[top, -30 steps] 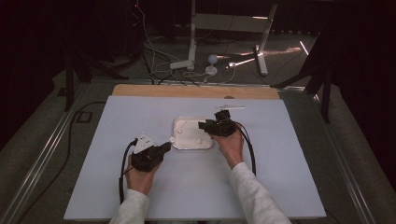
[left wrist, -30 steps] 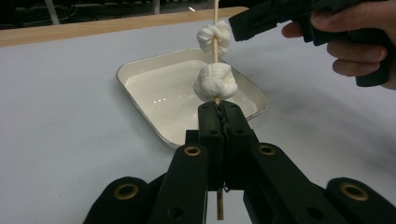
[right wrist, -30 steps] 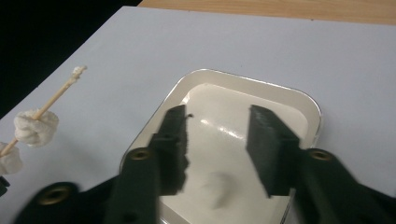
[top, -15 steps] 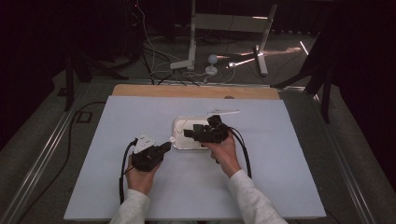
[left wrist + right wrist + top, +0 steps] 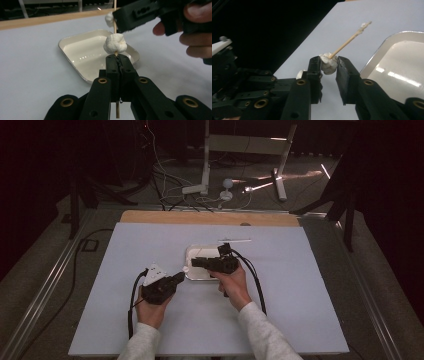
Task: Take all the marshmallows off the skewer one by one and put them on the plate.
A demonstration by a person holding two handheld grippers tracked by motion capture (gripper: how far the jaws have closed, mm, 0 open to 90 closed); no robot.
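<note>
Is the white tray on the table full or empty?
Empty: the white tray shows only its bare glossy bottom; both marshmallows sit on the skewer above it.

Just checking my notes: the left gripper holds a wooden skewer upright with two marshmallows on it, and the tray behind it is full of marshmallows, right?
Not quite. In the left gripper view the tray is empty. The rest stands: the left gripper holds the skewer upright with two marshmallows on it.

Only the white tray (image 5: 191, 270) stands mid-table (image 5: 300, 320); toward every edge and corner the surface seems open for passing.
</note>
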